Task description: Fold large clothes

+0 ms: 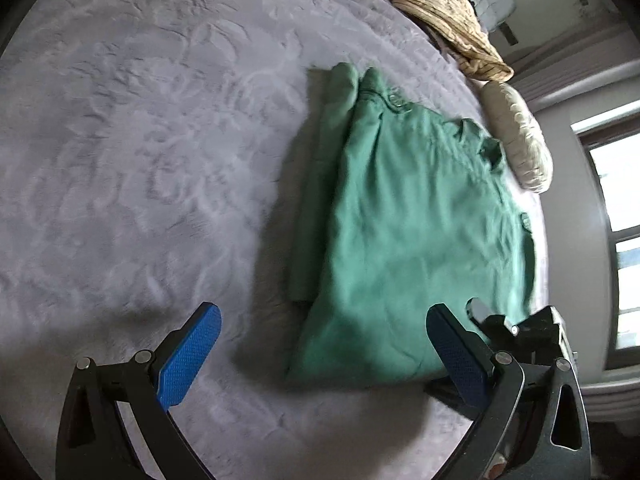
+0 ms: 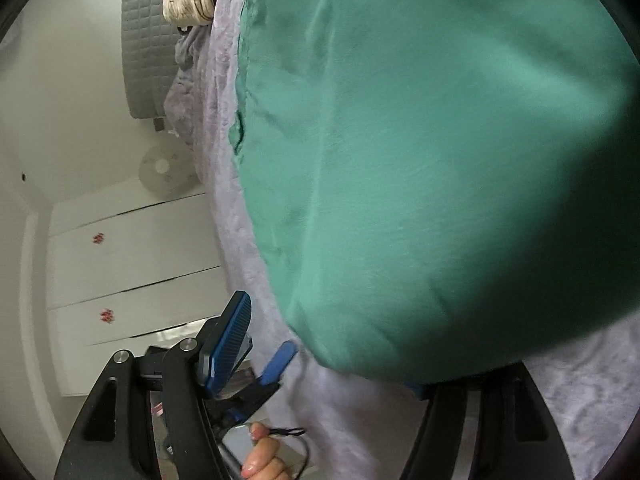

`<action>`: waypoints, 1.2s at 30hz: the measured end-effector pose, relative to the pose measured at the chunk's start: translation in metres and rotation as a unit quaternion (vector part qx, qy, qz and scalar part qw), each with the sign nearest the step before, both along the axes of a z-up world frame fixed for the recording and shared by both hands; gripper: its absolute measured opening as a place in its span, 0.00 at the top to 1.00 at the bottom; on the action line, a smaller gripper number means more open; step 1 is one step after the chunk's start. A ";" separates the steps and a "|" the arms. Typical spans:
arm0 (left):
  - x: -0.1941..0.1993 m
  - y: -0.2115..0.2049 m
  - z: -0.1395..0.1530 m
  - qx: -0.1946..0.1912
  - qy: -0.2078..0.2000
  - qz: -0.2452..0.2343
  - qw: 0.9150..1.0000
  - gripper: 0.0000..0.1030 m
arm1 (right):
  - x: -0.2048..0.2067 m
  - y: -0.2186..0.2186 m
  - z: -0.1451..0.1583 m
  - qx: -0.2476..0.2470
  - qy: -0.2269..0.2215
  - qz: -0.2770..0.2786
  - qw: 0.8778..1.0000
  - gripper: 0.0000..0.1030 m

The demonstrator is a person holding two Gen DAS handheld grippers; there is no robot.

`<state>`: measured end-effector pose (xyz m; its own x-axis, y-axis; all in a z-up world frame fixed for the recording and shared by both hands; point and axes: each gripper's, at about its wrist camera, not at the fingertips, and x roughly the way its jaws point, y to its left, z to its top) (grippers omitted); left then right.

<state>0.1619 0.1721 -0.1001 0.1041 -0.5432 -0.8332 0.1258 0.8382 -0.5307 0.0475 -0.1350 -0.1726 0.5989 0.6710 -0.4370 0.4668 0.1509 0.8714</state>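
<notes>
A green garment (image 1: 404, 232) lies partly folded on the grey bedspread (image 1: 140, 140). My left gripper (image 1: 324, 320) is open and empty, hovering over the garment's near edge. Its right blue pad (image 1: 456, 352) is above the cloth's corner. In the right wrist view the green garment (image 2: 420, 160) fills most of the frame. My right gripper (image 2: 332, 344) is open over its near corner. The left blue pad (image 2: 232, 344) shows; the right finger is hidden under the cloth. The right gripper's body (image 1: 536, 332) shows at the left view's lower right.
A tan bundle of cloth (image 1: 444, 12) and a cream pillow (image 1: 516, 132) lie at the bed's far edge. A window (image 1: 616, 216) is on the right. White drawers (image 2: 132, 264) and a grey quilted headboard (image 2: 144, 40) stand beside the bed. A hand (image 2: 264, 460) is below.
</notes>
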 end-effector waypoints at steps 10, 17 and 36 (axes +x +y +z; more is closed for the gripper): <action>0.033 -0.034 -0.011 -0.105 0.049 -0.028 0.993 0.00 | 0.022 -0.014 0.042 0.022 -0.093 0.028 0.995 0.91; 0.052 -0.091 -0.019 -0.104 0.062 -0.074 0.990 0.15 | 0.027 -0.007 0.049 -0.024 -0.090 0.074 0.993 0.91; 0.034 -0.118 0.021 0.001 -0.040 -0.088 0.995 0.85 | -0.010 -0.117 0.084 -0.293 -0.014 0.127 0.947 0.91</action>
<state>0.1960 0.0545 -0.0792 0.0737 -0.5579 -0.8266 0.3135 0.7998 -0.5119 0.0370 -0.2518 -0.0889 0.4673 0.4413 -0.7661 0.3288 0.7176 0.6139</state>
